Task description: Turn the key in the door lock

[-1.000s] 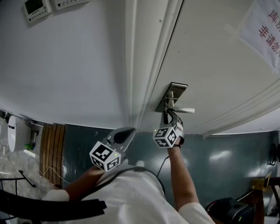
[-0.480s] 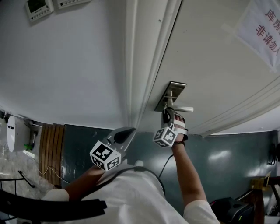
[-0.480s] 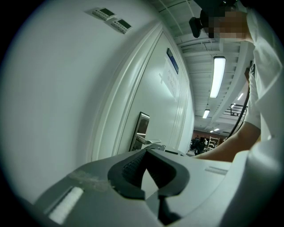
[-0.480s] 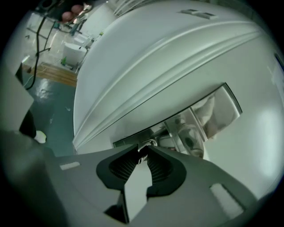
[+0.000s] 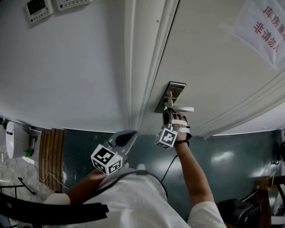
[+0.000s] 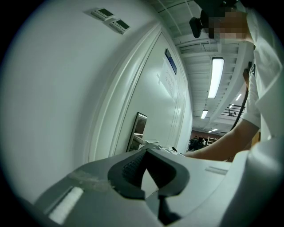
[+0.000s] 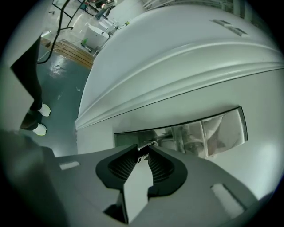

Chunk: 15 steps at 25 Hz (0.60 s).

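Observation:
A steel lock plate (image 5: 170, 94) with a lever handle (image 5: 183, 109) sits on the white door (image 5: 209, 62). My right gripper (image 5: 167, 112) is up against the plate just below the handle. In the right gripper view the small metal key (image 7: 143, 154) sticks out of the plate (image 7: 199, 131) between the tips of my right gripper (image 7: 143, 150). Its jaws have just been opening and stand slightly apart around the key. My left gripper (image 5: 129, 134) hangs lower left, near the door frame, shut and empty; in its own view the left gripper (image 6: 148, 150) faces the lock plate (image 6: 138, 132) from a distance.
The door frame (image 5: 142, 67) runs left of the lock. Wall control panels (image 5: 38, 8) hang at the upper left, a paper notice (image 5: 262, 26) on the door's upper right. A dark green floor (image 5: 222, 156) lies below, with wooden slats (image 5: 52, 153) at the left.
My right gripper has rolled about its own axis at the lock; its marker cube has turned and the wrist has twisted. The left gripper has stayed where it was.

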{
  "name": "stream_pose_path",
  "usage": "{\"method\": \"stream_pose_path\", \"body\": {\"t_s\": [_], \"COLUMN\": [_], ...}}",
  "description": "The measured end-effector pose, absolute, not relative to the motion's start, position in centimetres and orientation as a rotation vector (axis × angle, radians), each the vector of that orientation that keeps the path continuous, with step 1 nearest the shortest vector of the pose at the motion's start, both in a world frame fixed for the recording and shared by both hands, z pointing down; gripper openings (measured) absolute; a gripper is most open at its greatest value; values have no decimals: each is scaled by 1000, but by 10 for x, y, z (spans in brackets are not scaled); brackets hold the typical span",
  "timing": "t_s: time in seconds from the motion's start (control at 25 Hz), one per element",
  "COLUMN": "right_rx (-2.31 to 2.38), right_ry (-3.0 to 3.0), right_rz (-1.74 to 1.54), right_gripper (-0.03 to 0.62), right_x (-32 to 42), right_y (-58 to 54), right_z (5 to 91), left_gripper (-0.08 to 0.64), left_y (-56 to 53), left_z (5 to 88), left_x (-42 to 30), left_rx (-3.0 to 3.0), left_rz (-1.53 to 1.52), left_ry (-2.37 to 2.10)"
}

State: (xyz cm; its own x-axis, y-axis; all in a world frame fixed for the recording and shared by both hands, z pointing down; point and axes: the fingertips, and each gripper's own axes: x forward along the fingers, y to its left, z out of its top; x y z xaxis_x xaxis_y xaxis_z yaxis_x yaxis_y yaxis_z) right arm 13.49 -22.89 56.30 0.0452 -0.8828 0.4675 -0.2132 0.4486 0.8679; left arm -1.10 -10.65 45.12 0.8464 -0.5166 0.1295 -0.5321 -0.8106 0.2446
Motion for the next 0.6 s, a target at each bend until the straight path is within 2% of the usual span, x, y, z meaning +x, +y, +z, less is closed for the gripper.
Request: {"method": "stream_pose_path", "body": {"t_s": [0.6], "right_rx": [1192], "right_ry": [-1533], "right_rz": [-575], "right_gripper": [112], "right_x": [139], "right_y": [-216], "right_z": [554], "left_gripper": [3], "left_y": [-104], "left_z": [450], "left_x": [0], "left_rx": [2763], "left_rz": [88], "left_ry": [-757]}}
